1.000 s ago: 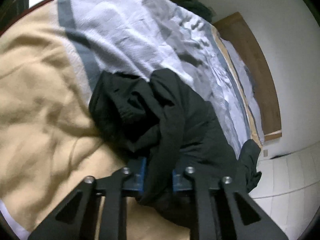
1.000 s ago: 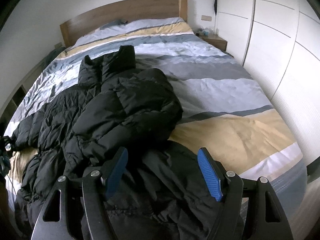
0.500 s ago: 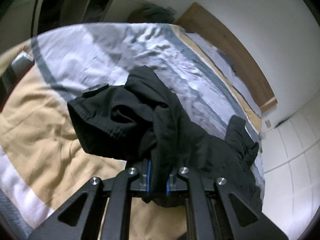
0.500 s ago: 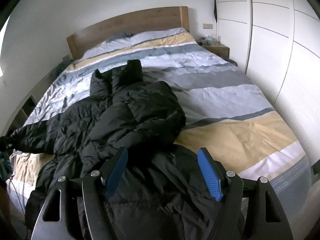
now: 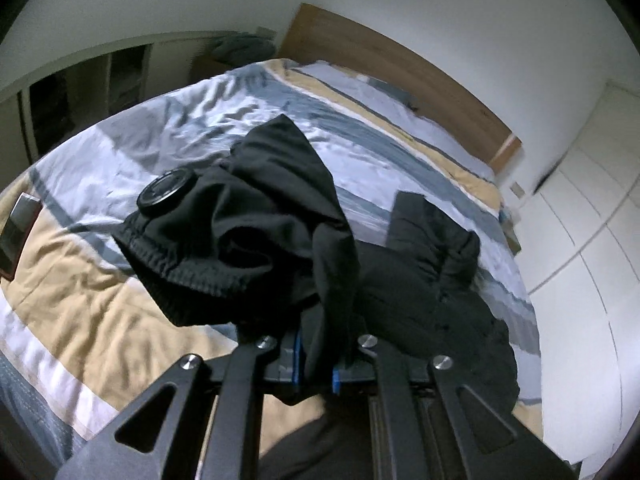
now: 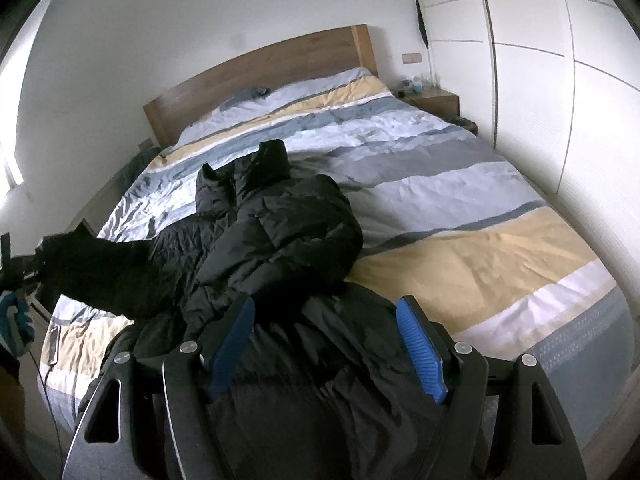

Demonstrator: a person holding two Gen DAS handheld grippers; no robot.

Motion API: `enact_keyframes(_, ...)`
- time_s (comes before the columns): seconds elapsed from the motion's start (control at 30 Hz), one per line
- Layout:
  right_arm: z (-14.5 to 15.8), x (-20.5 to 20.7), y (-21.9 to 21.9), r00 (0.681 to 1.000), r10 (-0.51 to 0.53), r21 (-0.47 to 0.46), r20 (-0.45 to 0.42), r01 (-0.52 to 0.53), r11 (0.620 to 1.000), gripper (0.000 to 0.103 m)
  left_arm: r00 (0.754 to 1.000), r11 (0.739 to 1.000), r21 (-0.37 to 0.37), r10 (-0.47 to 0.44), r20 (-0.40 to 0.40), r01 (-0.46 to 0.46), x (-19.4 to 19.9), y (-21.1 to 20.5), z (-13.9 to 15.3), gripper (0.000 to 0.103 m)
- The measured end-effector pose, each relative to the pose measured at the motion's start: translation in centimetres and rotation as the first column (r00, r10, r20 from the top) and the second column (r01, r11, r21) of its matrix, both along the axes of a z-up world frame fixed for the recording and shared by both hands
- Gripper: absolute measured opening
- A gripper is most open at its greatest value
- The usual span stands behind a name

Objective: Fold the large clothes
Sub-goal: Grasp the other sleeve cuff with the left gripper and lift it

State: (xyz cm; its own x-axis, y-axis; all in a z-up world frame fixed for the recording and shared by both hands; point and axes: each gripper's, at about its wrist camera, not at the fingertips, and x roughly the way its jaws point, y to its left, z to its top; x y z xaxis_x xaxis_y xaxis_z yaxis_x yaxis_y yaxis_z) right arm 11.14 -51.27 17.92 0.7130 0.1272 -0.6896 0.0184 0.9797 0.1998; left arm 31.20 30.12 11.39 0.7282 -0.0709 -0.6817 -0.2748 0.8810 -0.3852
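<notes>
Left hand-held gripper [image 5: 316,364]: clenched on a fold of the black puffer jacket [image 6: 276,240], its blue pads pressed tight against the cloth. The pinched part is a sleeve end with a ribbed cuff [image 5: 192,272], held raised clear of the bed [image 6: 460,208]; a round black patch [image 5: 166,192] sits on the sleeve just beyond the cuff.

Right hand-held gripper [image 6: 326,340]: released, jaws standing wide apart, blue pads [image 6: 420,348] not pressing on anything. It hovers over the near part of the jacket, with jacket fabric lying below and between the fingers.

Jacket position: spread crumpled across the near-left half of the bed, collar pointing toward the far wooden headboard [image 6: 260,72], one sleeve stretched out to the left edge where the left tool grips it. Part of the body hangs over the near edge of the bed.

Bedding: striped duvet in grey, white and tan. White wardrobe doors [image 6: 560,80] stand on the right; a bedside cabinet [image 6: 434,102] sits at the far right.
</notes>
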Motion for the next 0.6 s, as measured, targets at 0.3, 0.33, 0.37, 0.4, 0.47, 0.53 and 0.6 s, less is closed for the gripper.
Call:
enact_keyframes(0.3, -0.7, -1.7, -3.0, 1.0, -0.027, 0.007, 0.014, 0.027, 1.0, 0.073, 0.984, 0.979, 0.103, -0.169, -0.051, 0.174, 2.4, -13.9, -1.2, 0.009)
enact_keyframes(0.33, -0.9, -1.8, -3.4, 0.999, -0.032, 0.009, 0.015, 0.032, 0.999, 0.073, 0.98, 0.975, 0.108, -0.19, -0.062, 0.196, 2.7, -15.6, -1.8, 0.009)
enact_keyframes(0.37, -1.1, -1.9, -3.7, 0.999, -0.038, 0.014, 0.016, 0.037, 0.999, 0.073, 0.976, 0.971, 0.113, -0.205, -0.072, 0.212, 2.9, -16.8, -2.3, 0.009)
enact_keyframes(0.4, -1.2, -1.9, -4.0, 0.999, -0.04, 0.017, 0.015, 0.04, 0.999, 0.073, 0.971, 0.964, 0.127, -0.223, -0.087, 0.233, 3.2, -18.6, -3.0, 0.009)
enact_keyframes(0.47, -1.6, -1.9, -4.3, 0.999, -0.043, 0.021, 0.011, 0.043, 0.999, 0.073, 0.961, 0.951, 0.156, -0.251, -0.118, 0.267, 3.6, -21.7, -4.5, 0.009)
enact_keyframes(0.53, -2.2, -1.9, -4.6, 0.999, -0.042, 0.026, 0.001, 0.042, 0.999, 0.073, 0.949, 0.939, 0.169, -0.273, -0.161, 0.299, 4.0, -24.4, -6.6, 0.009)
enact_keyframes(0.6, -2.9, -1.8, -4.9, 0.999, -0.043, 0.025, -0.011, 0.043, 0.999, 0.073, 0.938, 0.932, 0.17, -0.286, -0.196, 0.32, 4.2, -26.4, -8.7, 0.009)
